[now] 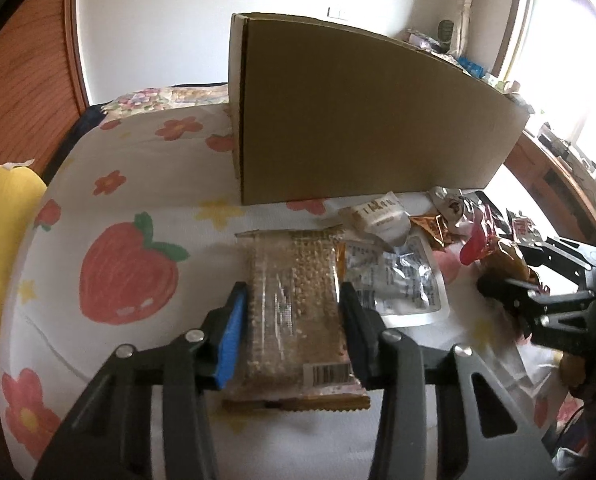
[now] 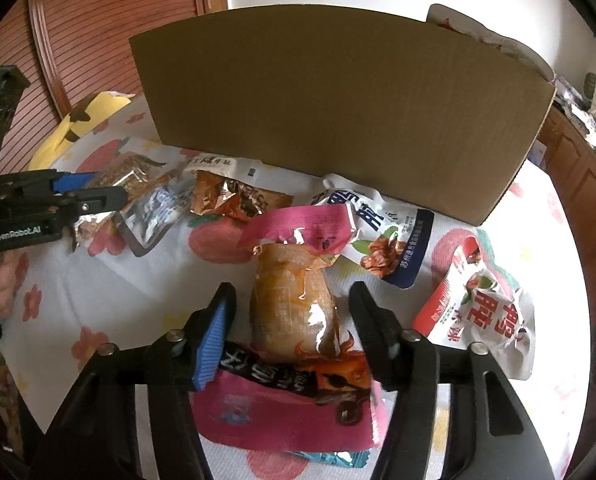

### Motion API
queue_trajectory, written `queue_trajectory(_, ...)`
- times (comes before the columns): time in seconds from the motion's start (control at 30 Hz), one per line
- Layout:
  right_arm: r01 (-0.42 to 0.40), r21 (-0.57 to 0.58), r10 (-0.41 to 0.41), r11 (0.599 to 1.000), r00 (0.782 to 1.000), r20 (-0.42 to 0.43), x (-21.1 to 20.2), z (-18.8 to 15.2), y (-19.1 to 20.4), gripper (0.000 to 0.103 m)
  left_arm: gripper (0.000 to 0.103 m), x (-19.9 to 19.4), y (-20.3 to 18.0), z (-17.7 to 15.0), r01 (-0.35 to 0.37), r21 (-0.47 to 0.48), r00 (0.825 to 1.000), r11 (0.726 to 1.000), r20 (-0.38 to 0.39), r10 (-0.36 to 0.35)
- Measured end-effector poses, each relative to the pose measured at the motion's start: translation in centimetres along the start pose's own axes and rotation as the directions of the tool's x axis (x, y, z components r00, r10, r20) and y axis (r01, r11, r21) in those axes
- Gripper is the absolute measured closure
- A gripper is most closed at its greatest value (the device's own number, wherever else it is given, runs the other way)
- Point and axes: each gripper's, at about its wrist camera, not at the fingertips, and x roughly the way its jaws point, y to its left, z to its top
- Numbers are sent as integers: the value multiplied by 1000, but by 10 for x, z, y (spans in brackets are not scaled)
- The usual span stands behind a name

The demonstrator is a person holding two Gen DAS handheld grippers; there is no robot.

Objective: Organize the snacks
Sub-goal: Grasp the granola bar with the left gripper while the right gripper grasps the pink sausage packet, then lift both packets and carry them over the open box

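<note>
My left gripper [image 1: 291, 298] is shut on a clear packet of brown grain bar [image 1: 293, 300] that lies on the strawberry-print cloth [image 1: 129, 272]. My right gripper [image 2: 291, 300] is open, its fingers on either side of a pink-and-orange snack pouch [image 2: 293, 304] without touching it. A tall cardboard box [image 1: 362, 120] stands behind the snacks; it also shows in the right wrist view [image 2: 338, 112]. The left gripper [image 2: 97, 196] shows at the left of the right wrist view, the right gripper [image 1: 510, 292] at the right of the left wrist view.
Loose packets lie before the box: a silver pouch [image 1: 398, 280], a white-and-navy pouch [image 2: 386, 232], a red-and-white pouch [image 2: 478, 312], an orange foil pack [image 2: 233, 200]. A yellow plush [image 1: 1, 240] lies at the left. Wooden furniture stands behind.
</note>
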Motion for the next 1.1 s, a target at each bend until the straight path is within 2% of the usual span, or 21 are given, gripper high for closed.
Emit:
queue_trajectory(0.07,-6,11,6,1000,1000,3,-1,0,-3,56,61,-3,-2,-3,0,7,1000,1000,4,0)
queue_trajectory(0.23,-9,16,9,1000,1000,9,-3,-1,-4,60,61,-21,-8,-12,16,6,999,1000,48,-16)
queue_trajectory(0.4,-22,21,21,1000,1000,14,-4,-1,-6,61,61,-39,-21,-19,-5,42,995,999,100,1)
queue_trajectory(0.6,-30,27,30,999,999,28,-8,-3,-7,62,61,-55,-34,-20,29,59,991,998,127,-37)
queue_trajectory(0.7,-21,28,19,999,998,55,-15,-3,-8,63,61,-61,-42,-21,34,78,990,996,136,-45)
queue_trajectory(0.87,18,-37,-14,999,995,98,-28,-3,5,63,61,-69,-51,-21,49,97,987,994,150,-63)
queue_trajectory(1.1,-10,-34,15,999,987,157,-58,3,8,63,61,-86,-57,-18,63,86,977,994,198,-79)
